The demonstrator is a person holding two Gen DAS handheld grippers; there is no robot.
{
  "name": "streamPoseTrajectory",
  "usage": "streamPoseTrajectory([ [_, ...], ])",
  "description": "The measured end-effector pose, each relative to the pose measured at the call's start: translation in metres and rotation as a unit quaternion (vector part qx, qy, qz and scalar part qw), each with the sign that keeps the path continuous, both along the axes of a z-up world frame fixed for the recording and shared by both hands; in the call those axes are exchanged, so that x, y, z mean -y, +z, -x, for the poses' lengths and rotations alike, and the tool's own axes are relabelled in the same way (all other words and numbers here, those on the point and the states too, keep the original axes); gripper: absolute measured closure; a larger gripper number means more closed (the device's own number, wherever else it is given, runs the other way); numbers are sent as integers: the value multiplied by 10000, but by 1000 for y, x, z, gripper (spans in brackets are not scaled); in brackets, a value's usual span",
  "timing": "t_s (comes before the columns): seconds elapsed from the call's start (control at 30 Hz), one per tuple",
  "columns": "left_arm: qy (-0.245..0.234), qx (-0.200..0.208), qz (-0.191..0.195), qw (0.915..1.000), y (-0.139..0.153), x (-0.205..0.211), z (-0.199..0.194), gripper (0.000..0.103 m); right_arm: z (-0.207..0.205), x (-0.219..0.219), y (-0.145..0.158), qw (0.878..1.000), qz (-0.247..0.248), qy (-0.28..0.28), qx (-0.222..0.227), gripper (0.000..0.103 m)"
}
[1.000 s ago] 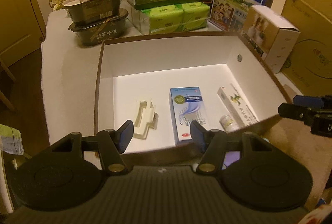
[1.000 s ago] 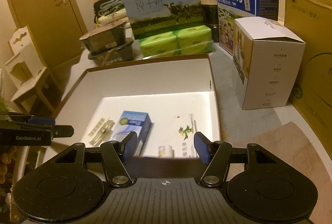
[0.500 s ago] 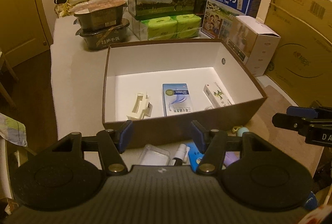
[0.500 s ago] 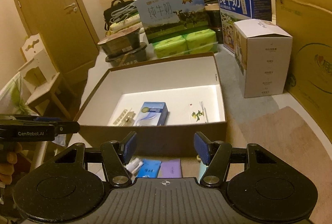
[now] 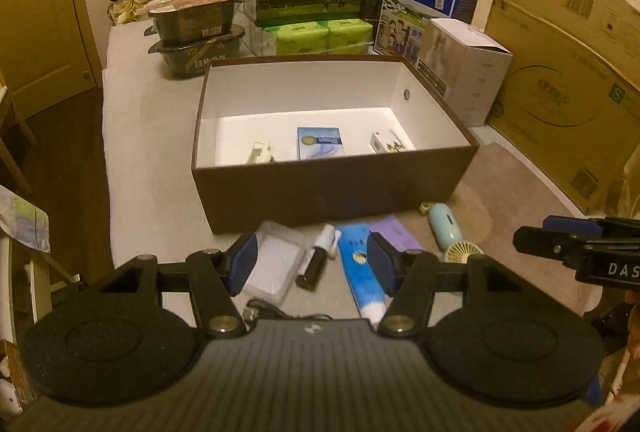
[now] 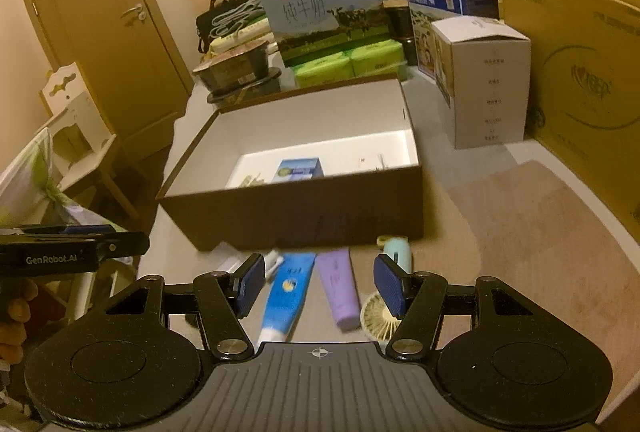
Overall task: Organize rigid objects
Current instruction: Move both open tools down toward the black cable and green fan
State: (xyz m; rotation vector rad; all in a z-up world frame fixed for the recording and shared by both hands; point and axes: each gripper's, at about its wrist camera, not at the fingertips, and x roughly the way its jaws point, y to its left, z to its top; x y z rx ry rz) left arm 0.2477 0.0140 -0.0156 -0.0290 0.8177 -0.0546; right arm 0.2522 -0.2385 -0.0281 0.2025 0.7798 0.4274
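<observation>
A big brown box (image 5: 332,187) with white inside stands in the middle of the table (image 5: 152,159). Inside it lie a blue packet (image 5: 320,143), a white packet (image 5: 390,143) to the right and a pale clip (image 5: 260,153) to the left. On the near side of the box, on the table, lie a clear case (image 5: 276,262), a blue tube (image 5: 360,268), a purple tube (image 6: 339,286), a small fan (image 5: 450,234) and a black stick (image 5: 314,268). The left gripper (image 5: 313,264) and the right gripper (image 6: 320,284) hover above these things, both with fingers about half open and holding nothing.
</observation>
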Motion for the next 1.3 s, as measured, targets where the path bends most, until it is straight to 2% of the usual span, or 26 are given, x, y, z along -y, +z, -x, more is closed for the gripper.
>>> streamPoseTrajectory([
  [0.63, -41, -51, -116, 9999, -11, 6, 63, 45, 53, 1, -15, 9996, 104, 15, -247, 42],
  [1.3, -16, -438, -162, 9989, -48, 6, 74, 45, 63, -2, -51, 9973, 240, 45, -696, 42],
])
